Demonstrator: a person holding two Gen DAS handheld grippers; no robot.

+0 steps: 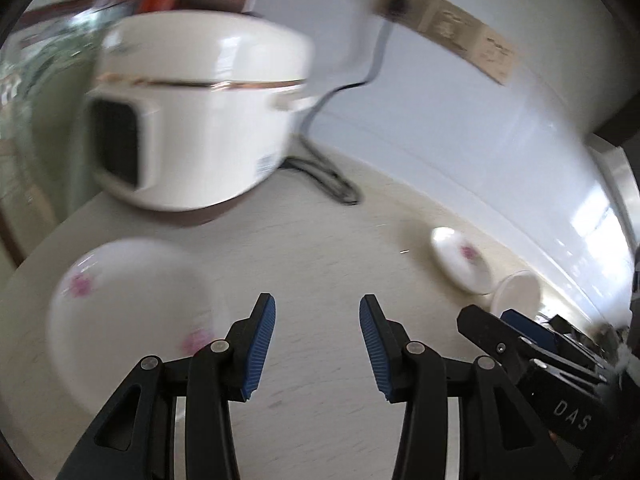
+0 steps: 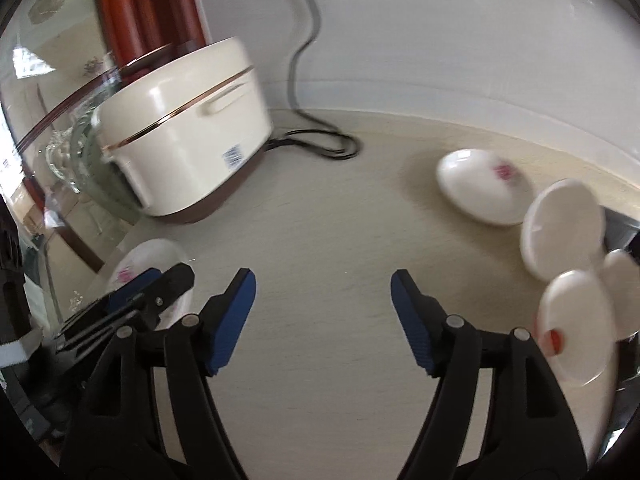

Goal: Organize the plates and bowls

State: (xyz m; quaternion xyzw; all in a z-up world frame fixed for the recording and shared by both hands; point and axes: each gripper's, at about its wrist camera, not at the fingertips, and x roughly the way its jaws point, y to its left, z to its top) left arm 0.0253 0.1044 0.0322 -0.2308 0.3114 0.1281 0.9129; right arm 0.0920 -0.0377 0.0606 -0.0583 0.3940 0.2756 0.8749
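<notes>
Glazed white ceramic with pink flowers, the shallow round plate (image 1: 132, 316) looks stiff, slick and breakable; its thin rim is likely the best hold. In the left wrist view it lies just left of the left gripper (image 1: 316, 344), whose jaws gape empty. In the right wrist view the right gripper (image 2: 323, 320) stands wide and empty, with the plain white round bowls (image 2: 564, 228) clustered right of its fingers.

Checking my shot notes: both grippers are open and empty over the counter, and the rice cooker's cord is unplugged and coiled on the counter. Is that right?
Not quite. The cord runs up the wall to a plug in the socket strip, as the left wrist view shows. The rest holds: left gripper and right gripper have open, empty jaws over the counter.
</notes>
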